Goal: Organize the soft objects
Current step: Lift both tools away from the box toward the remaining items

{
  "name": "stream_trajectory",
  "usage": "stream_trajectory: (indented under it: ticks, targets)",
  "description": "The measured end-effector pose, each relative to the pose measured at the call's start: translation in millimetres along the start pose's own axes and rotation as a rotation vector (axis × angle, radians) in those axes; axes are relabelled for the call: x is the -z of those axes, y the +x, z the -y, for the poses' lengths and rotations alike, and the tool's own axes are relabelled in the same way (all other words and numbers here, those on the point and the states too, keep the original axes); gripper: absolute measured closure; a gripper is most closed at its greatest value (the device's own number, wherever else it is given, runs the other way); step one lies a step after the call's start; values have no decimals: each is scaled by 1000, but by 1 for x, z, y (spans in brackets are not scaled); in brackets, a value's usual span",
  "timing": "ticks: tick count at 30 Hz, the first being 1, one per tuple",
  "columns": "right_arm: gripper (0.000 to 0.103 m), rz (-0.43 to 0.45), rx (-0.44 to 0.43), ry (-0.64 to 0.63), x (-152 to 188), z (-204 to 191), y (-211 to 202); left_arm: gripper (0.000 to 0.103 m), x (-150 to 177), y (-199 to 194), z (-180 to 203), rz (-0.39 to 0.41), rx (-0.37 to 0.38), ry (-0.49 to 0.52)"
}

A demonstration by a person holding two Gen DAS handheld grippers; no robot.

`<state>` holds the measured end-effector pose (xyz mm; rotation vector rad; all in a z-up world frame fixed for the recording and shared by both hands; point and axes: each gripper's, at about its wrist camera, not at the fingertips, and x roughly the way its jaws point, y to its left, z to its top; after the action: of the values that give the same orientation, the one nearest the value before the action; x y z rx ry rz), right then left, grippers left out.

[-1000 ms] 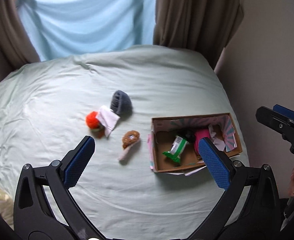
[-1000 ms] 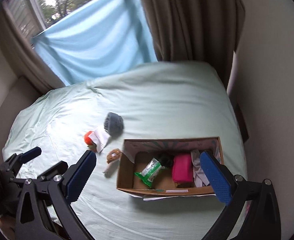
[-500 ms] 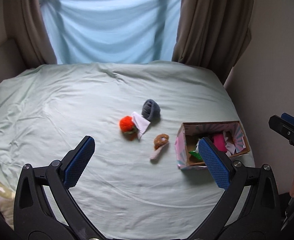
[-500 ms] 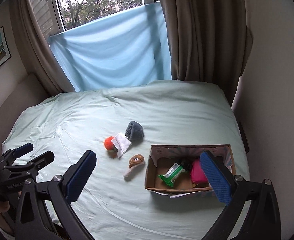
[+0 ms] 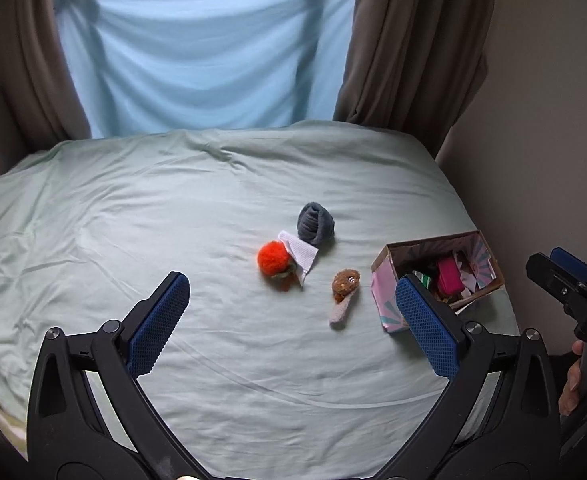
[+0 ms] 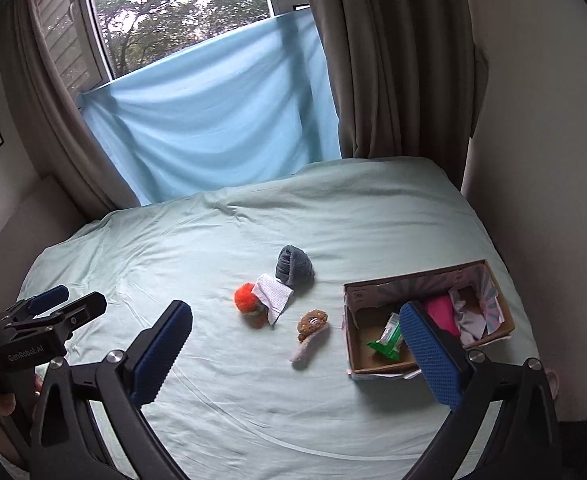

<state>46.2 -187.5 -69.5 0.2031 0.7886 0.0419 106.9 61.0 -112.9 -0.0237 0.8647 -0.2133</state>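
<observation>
1. While nothing sits between either pair of jaws, four soft things lie loose mid-bed: a rolled grey sock (image 5: 315, 224), a white cloth (image 5: 299, 253) touching an orange pompom (image 5: 271, 257), and a brown-headed plush toy (image 5: 344, 294) nearest the box.
2. All of them rest well ahead of the left gripper (image 5: 293, 318), which is spread wide and empty.
3. Right of the plush stands an open cardboard box (image 6: 427, 314), holding a green packet (image 6: 387, 338) and a pink item (image 6: 441, 316).
4. The right gripper (image 6: 297, 354) also gapes wide, its right finger overlapping the box in view.
5. Everything lies on a pale green bedsheet (image 5: 173, 200).
</observation>
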Motion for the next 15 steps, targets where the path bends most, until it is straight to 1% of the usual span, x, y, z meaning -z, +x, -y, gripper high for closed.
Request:
stream_trajectory:
  ticks: [7,11,15]
  targets:
    - [0,-1,65,75,11,-32,31,0,-8,40,-36,-49,76,60]
    - [0,-7,96,104,17,-47,56,0,-11,71,-53,-75,107,87]
    - [0,-15,122,134,25,-52,87,0,-12,108,-65,-103,129,103]
